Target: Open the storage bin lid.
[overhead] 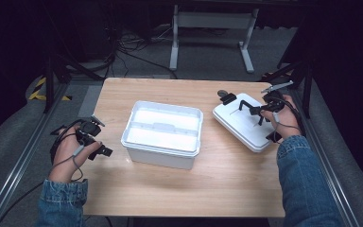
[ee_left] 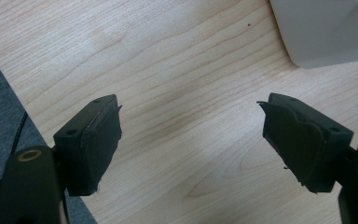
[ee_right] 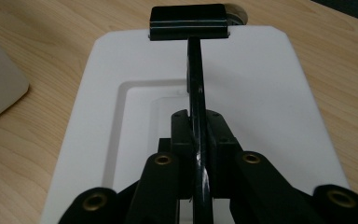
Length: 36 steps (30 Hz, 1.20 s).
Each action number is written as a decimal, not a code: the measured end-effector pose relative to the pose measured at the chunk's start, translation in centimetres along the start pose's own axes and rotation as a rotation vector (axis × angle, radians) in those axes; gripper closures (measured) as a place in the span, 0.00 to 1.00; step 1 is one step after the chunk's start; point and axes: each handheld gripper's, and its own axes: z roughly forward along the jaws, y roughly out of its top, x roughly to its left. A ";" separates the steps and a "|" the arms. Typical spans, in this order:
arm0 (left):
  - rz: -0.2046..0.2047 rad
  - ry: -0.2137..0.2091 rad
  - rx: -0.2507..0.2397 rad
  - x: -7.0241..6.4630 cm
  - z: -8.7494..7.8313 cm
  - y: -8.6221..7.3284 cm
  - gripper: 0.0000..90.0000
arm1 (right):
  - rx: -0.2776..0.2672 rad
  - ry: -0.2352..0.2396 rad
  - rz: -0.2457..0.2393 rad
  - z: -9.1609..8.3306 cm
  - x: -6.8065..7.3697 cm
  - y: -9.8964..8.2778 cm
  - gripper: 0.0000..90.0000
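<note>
The wooden table [overhead: 184,189] carried 2 white plastic items. An open white bin [overhead: 163,134] stood near the table centre, with an inner shelf across its middle. A flat white lid [overhead: 241,124] lay on the table to the right of the bin, apart from it and turned at an angle to the table edge.

The right gripper [overhead: 257,112] was held by the person's right hand [overhead: 286,116] over the lid. In the right gripper view, its jaws were closed on a thin black handle [ee_right: 196,116], gripped edge-on between the 2 pads. The handle ran forward from the jaws and ended in a broad black head [ee_right: 189,21] that sat at the far edge of the lid [ee_right: 270,93]. The tool therefore lay directly along the gripper's axis, above the lid's recessed centre panel. Whether the head touched the lid could not be determined.

The left gripper [overhead: 99,146] was held by the left hand [overhead: 71,151] at the left edge of the table, well apart from the bin. In the left gripper view, its jaws stood wide apart with bare tabletop [ee_left: 177,93] between them, holding nothing. A corner of the bin [ee_left: 326,28] appeared beyond the jaws at the upper right.
</note>
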 end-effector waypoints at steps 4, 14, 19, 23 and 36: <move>0.000 0.000 0.002 0.0 0.0 0.0 0.22 | 0.012 0.006 0.007 0.6 0.0 -0.6 0.94; 0.000 -0.002 0.006 -0.1 0.1 0.1 0.22 | 0.019 0.025 0.021 1.8 -0.2 -2.1 0.94; 0.003 0.000 0.007 -0.1 0.1 0.1 0.22 | 0.016 0.040 0.037 2.2 -0.4 -2.9 0.93; 0.010 0.002 0.009 -0.1 0.1 0.1 0.22 | 0.028 0.047 0.046 2.4 -0.5 -3.3 0.93; -0.009 -0.002 0.009 -0.1 0.2 -0.3 0.22 | -0.031 -0.029 0.103 1.7 -1.3 -3.5 0.74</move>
